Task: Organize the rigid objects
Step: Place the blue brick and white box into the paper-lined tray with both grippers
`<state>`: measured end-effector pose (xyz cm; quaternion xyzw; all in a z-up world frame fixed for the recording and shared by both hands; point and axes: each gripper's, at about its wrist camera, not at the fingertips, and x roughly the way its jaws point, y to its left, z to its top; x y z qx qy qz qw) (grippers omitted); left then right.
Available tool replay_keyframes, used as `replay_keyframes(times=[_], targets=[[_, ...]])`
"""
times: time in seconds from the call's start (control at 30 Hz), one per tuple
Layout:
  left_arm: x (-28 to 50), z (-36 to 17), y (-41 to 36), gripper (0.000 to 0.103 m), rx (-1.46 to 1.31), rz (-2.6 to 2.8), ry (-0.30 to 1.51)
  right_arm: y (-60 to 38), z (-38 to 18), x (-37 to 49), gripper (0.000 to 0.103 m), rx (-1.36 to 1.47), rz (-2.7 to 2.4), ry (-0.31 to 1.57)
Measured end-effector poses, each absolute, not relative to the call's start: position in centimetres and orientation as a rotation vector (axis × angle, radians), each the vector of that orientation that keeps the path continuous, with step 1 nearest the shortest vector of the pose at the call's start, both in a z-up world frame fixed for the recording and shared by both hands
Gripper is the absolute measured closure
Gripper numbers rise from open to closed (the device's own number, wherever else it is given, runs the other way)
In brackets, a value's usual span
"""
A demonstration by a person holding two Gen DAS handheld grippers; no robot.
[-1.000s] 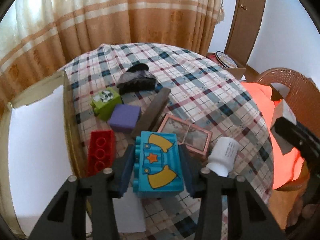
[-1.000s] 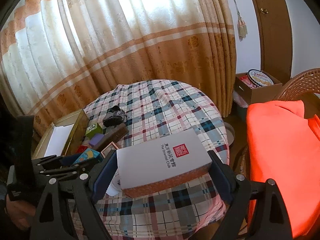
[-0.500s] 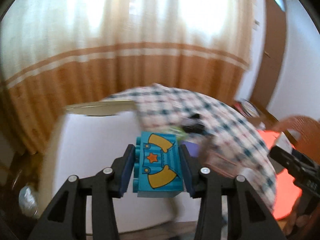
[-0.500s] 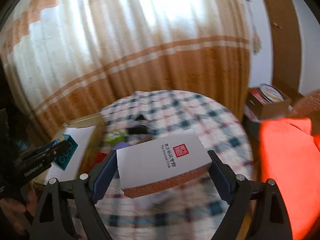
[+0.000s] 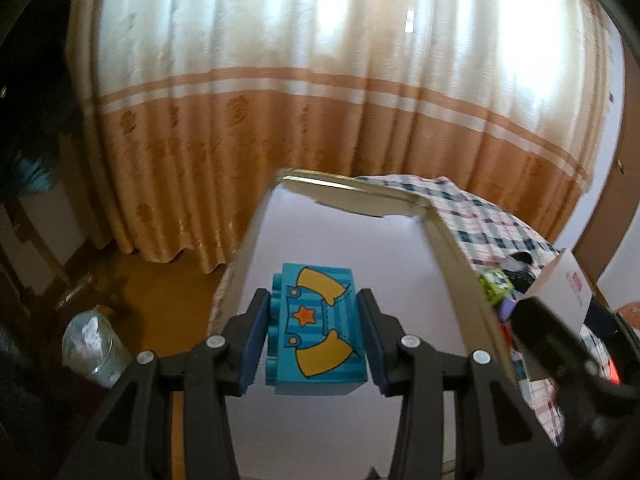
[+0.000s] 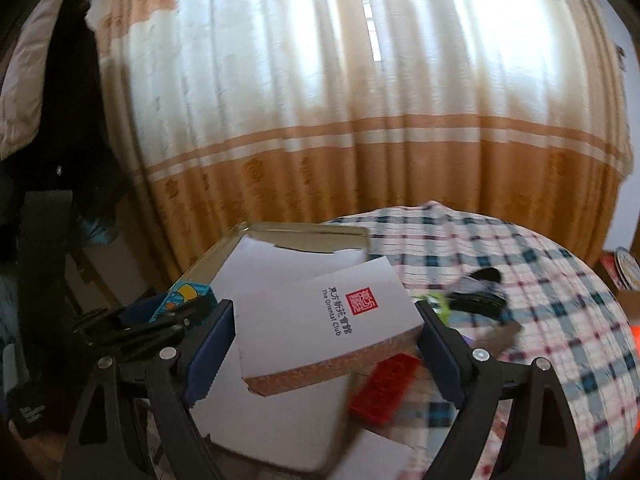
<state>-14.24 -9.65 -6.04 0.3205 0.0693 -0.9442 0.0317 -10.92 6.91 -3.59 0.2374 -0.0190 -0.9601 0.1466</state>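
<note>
My left gripper [image 5: 314, 334] is shut on a blue toy brick [image 5: 316, 328] with a star and yellow sleeves, holding it above the white-lined open box [image 5: 344, 248]. It also shows in the right wrist view [image 6: 182, 300]. My right gripper [image 6: 324, 336] is shut on a white "Oriental Club" carton [image 6: 326, 316], held above the same box [image 6: 256, 256] at its right side. A red brick [image 6: 386, 386], a green brick [image 5: 496, 282] and a dark object [image 6: 478, 294] lie on the checked tablecloth [image 6: 540, 300].
A striped curtain [image 6: 360, 140] hangs behind the round table. A clear plastic jar [image 5: 94, 350] stands on the floor at the left. Dark furniture [image 6: 48, 240] is at the far left. A box with a round tin [image 6: 624, 268] sits at the far right.
Both grippers swung left from over the table's objects to over the open box, each still holding its load. The right gripper's carton now hangs above the box's right side.
</note>
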Motion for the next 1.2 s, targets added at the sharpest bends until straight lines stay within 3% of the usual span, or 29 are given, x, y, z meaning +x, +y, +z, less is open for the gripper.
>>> replay_keyframes(times=[0.37,0.57,0.63,0.77,0.8,1.2], targets=[[-14.7,-6.8,-11.0,0.059,1.012,-2.842,0.238,5.1,-5.4,-13.8,0.014,0.793,-2.652,-0.053],[-14.5,-6.3,-10.9,0.058,1.012,-2.853,0.253,6.2,-6.2,-14.8,0.013,0.877,-2.515,-0.252],[-14.4,-6.0,-11.0,0.052,1.008,-2.855,0.276,6.5,-6.0,-14.6,0.013,0.865,-2.498,-0.295],[-13.6,-5.2,-10.7,0.01,0.93,-2.813,0.257,7.4,-4.7,-13.2,0.012,0.772,-2.522,-0.332],[-13.4,-4.9,-10.8,0.005,0.899,-2.8,0.25,7.6,-4.5,-13.0,0.01,0.754,-2.528,-0.332],[-11.2,-4.1,-9.5,0.002,0.806,-2.791,0.342,12.6,-2.4,-9.1,0.009,0.574,-2.856,-0.305]])
